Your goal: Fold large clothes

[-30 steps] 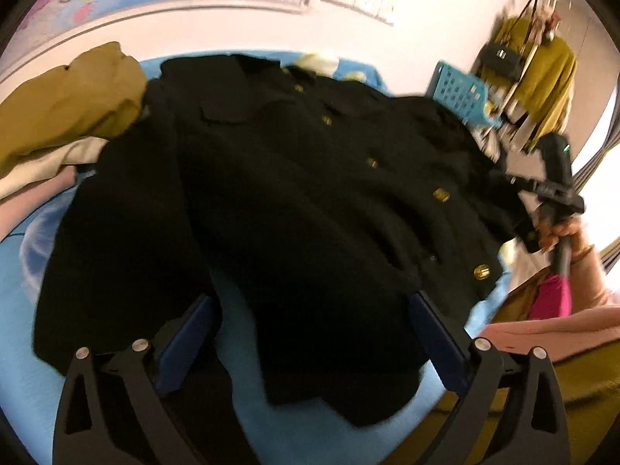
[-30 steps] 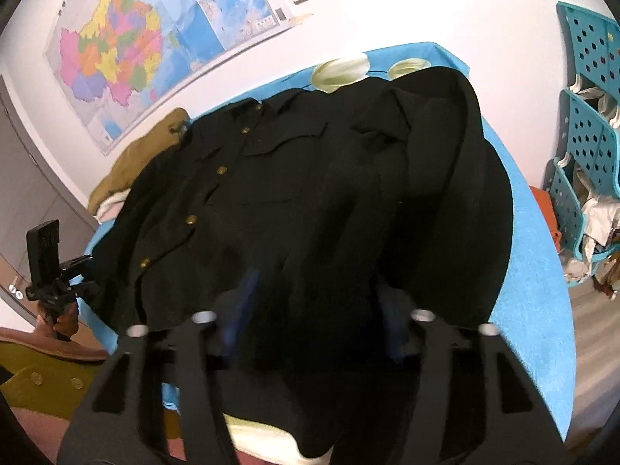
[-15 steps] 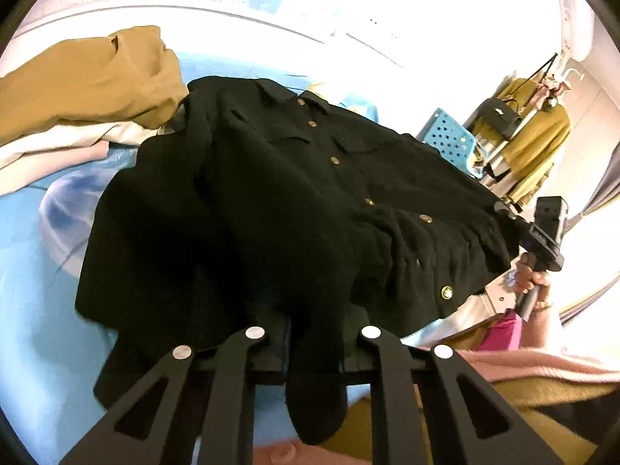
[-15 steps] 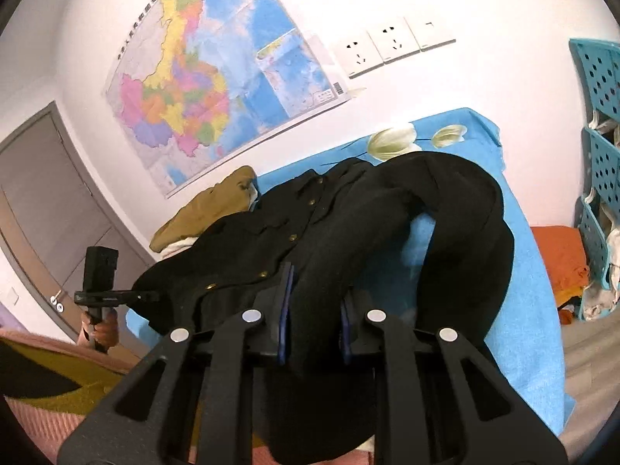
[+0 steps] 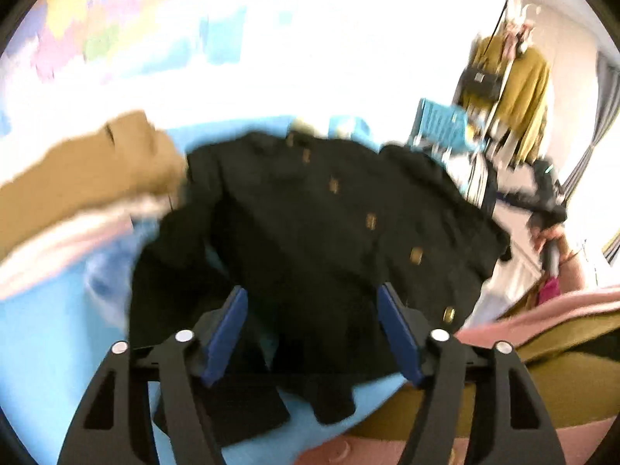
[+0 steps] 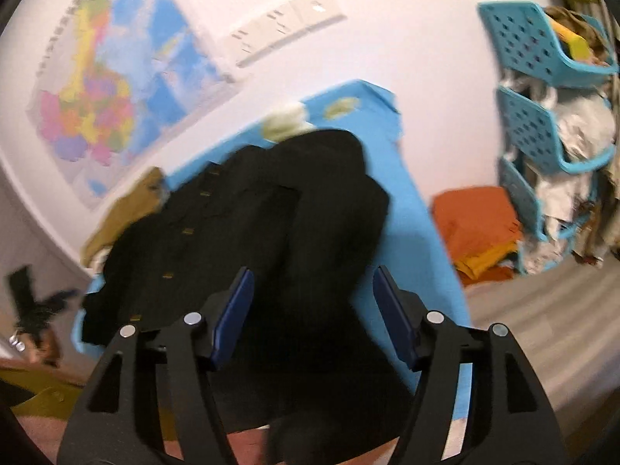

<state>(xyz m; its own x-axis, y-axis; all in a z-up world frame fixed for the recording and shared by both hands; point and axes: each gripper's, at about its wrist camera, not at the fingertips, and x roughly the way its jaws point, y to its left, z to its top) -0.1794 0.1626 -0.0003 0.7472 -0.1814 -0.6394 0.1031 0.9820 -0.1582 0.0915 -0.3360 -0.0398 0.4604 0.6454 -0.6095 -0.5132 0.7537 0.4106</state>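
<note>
a colourful paper wall map (image 6: 116,89) hangs beside white wall sockets (image 6: 286,27); stacked turquoise perforated plastic baskets (image 6: 542,89) stand above folded orange cloth (image 6: 476,224).

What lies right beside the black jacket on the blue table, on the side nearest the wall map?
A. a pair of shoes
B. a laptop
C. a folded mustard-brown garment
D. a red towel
C: a mustard-brown garment lies against the black jacket on the blue table.

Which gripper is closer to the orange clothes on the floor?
Right. The right gripper hangs over the black jacket's side nearest the orange clothes; the left gripper is at the far side.
</note>
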